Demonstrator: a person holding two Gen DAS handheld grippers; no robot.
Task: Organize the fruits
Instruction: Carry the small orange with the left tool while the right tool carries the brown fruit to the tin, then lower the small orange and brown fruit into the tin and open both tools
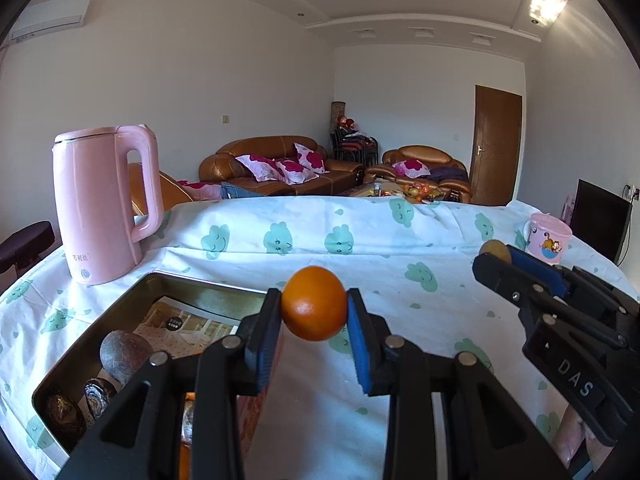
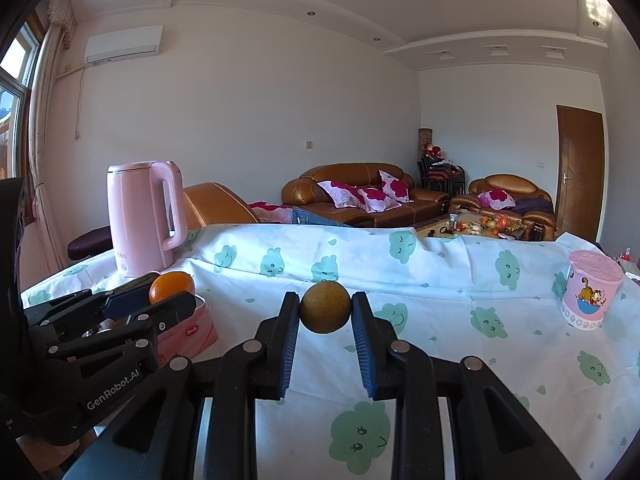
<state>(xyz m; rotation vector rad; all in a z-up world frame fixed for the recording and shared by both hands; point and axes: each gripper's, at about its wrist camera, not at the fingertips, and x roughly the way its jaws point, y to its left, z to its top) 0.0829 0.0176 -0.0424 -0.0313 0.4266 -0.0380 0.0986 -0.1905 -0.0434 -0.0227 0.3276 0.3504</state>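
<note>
Two grips — left gripper [image 1: 314, 304] pinching orange [image 1: 314, 303], right gripper [image 2: 325, 307] pinching brownish fruit [image 2: 325, 307].

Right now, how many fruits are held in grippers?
2: an orange in the left gripper above the tin's edge, and a brownish round fruit in the right gripper over the tablecloth.

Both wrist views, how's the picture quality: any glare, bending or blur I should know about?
Left wrist view: sharp on the orange; fisheye bends the table edge and darkens the corners; sunlight glares on the ceiling at top right. Right wrist view: same bending; the window at left is blown out; the brown fruit is crisp.
</note>
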